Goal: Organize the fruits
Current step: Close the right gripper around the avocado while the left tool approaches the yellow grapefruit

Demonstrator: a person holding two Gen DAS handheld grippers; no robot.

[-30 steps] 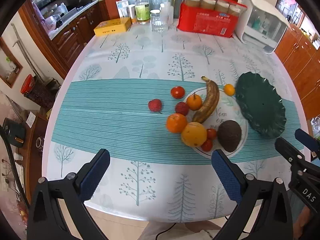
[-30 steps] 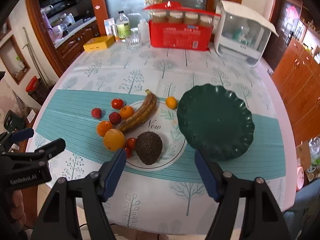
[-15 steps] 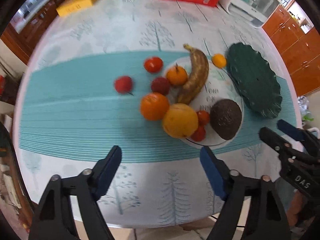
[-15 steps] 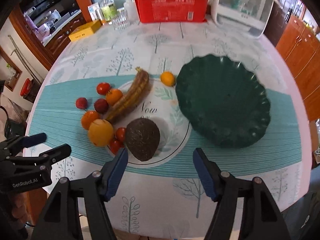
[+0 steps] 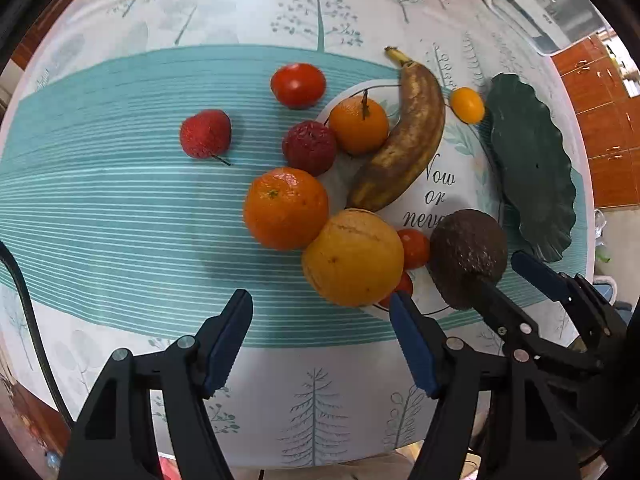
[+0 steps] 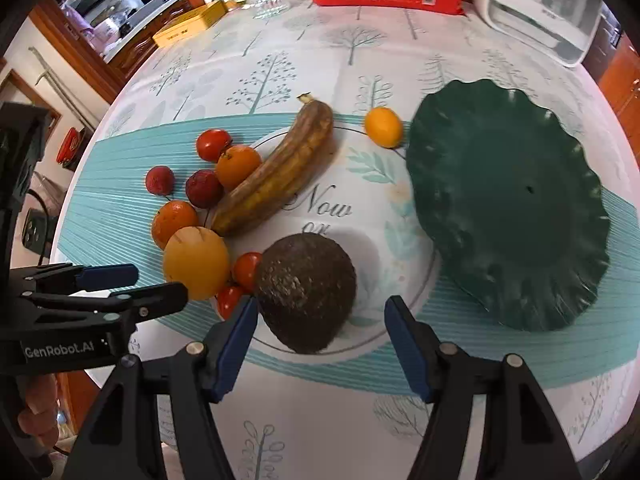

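Judging from the layout, the sorting has not begun: every fruit lies on the tabletop point(image 6: 400, 48) or on its printed white disc, and the green scalloped plate point(image 6: 508, 204), ahead and to the right of the right gripper point(image 6: 318, 348), holds nothing. That gripper hangs with its jaws apart, not clamped on anything; the avocado point(image 6: 306, 290) sits just ahead of them, its near end reaching between the tips, and no pad is seen pressing on it. The left gripper point(image 5: 320, 338) has its jaws closing with nothing between them; the large yellow orange point(image 5: 352, 258) lies just ahead of its right fingertip, and the mandarin point(image 5: 286, 208) sits farther ahead, touching that orange. Beyond these lie the banana point(image 5: 404, 140), a stemmed orange point(image 5: 358, 124), a tomato point(image 5: 298, 85), two lychees point(image 5: 205, 134) and a kumquat point(image 5: 467, 105) just beside the plate rim. Remaining work, as judged: all pieces are yet to be moved. Two small tomatoes point(image 6: 246, 270) are partly hidden between the orange and the avocado. In the left wrist view the plate is compressed at the edge and the right gripper covers part of the avocado. Whether the white disc is a plate or only a print on the cloth cannot be told.
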